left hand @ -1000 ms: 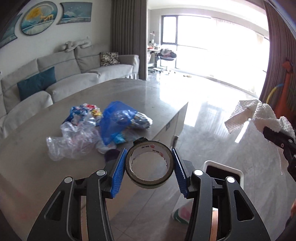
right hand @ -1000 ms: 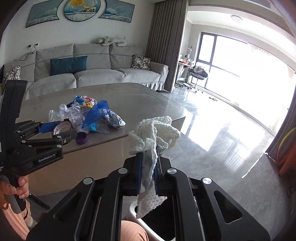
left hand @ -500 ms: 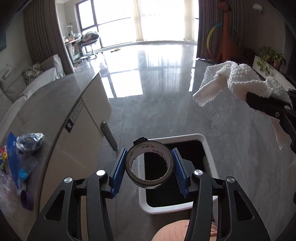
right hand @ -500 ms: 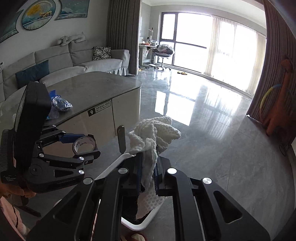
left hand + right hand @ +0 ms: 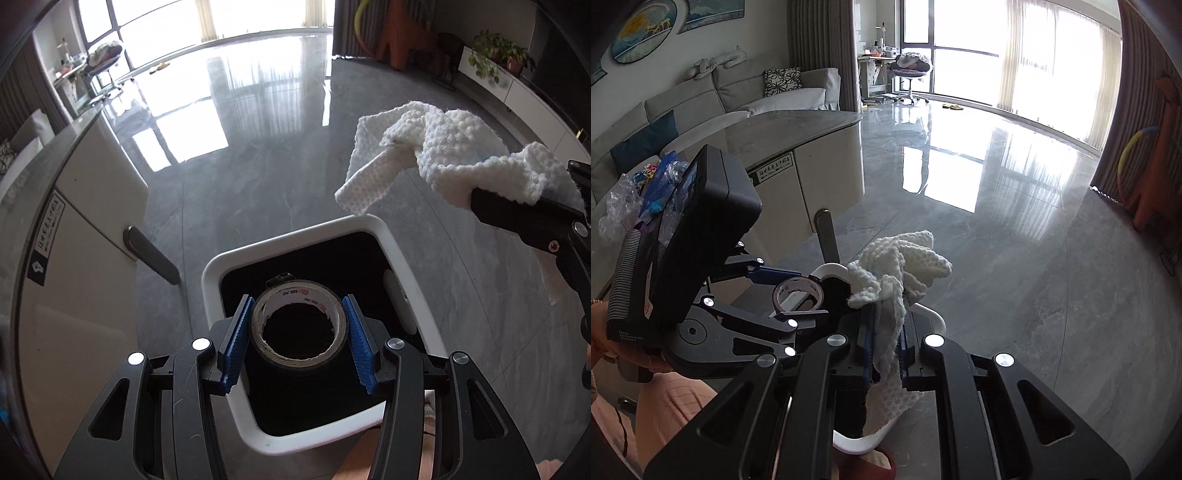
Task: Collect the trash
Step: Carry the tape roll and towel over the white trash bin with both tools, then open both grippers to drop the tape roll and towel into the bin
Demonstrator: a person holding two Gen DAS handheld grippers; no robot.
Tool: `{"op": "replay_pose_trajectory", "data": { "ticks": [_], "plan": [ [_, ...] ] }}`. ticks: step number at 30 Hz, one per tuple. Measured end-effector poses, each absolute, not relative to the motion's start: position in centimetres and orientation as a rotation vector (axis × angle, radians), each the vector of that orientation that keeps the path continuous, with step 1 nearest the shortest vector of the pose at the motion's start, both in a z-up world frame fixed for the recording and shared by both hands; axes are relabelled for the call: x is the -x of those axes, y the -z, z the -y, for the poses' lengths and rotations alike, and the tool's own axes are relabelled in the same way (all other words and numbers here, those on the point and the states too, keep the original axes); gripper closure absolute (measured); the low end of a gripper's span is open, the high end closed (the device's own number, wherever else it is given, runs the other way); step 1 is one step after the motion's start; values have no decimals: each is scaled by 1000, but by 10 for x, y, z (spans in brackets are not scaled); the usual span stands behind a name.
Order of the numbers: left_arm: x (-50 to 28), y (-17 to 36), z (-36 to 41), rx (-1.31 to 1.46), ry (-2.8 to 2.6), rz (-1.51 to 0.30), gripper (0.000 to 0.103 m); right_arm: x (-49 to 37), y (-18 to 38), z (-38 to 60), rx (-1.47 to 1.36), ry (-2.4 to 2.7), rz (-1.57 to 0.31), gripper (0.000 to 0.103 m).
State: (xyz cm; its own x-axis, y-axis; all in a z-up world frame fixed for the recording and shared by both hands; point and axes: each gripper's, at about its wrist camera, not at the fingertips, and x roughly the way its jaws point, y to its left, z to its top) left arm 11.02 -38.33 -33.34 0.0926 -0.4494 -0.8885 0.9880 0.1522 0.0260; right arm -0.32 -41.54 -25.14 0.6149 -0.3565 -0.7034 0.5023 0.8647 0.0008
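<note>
My left gripper (image 5: 298, 334) is shut on a roll of dark tape (image 5: 299, 325) and holds it right above the open white trash bin (image 5: 214, 273) with a black liner. My right gripper (image 5: 886, 339) is shut on a crumpled white paper towel (image 5: 901, 266); in the left wrist view the towel (image 5: 443, 155) hangs over the bin's far right corner. The tape (image 5: 798, 293) and left gripper (image 5: 790, 291) also show in the right wrist view, over the bin's rim (image 5: 831, 267).
A grey-topped table (image 5: 798, 125) with a white base (image 5: 85, 229) stands left of the bin, with plastic bags and wrappers (image 5: 646, 188) on it. A sofa (image 5: 746, 92) is behind. Glossy grey floor (image 5: 1015, 206) spreads to the right.
Both grippers have swung from the table to the bin and lowered; the tape now sits over the bin's opening and the towel is closer to its rim. Both grips are unchanged.
</note>
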Motion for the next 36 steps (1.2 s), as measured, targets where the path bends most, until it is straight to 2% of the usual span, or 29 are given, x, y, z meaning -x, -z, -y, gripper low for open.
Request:
{"op": "replay_pose_trajectory", "data": {
  "ticks": [7,8,9,11,24,28,36],
  "plan": [
    [-111,357,397,-863,1284,-925,53,-8,257,417,-210,478,-771,92],
    [-112,359,401,-868,1290,-957,40,-9,258,417,-209,478,-773,92],
    [-113,362,402,-867,1296,-985,18,-10,260,421,-210,475,-777,92],
    [-109,359,401,-878,1297,-946,8,-10,261,421,-212,476,-781,92],
    [-113,328,383,-895,1247,-837,6,-17,264,420,-214,445,-803,91],
    [-114,317,367,-932,1189,-795,6,-26,277,424,-233,373,-818,91],
    [-142,312,338,-893,1112,-823,6,-44,319,426,-240,344,-900,91]
  ]
}}
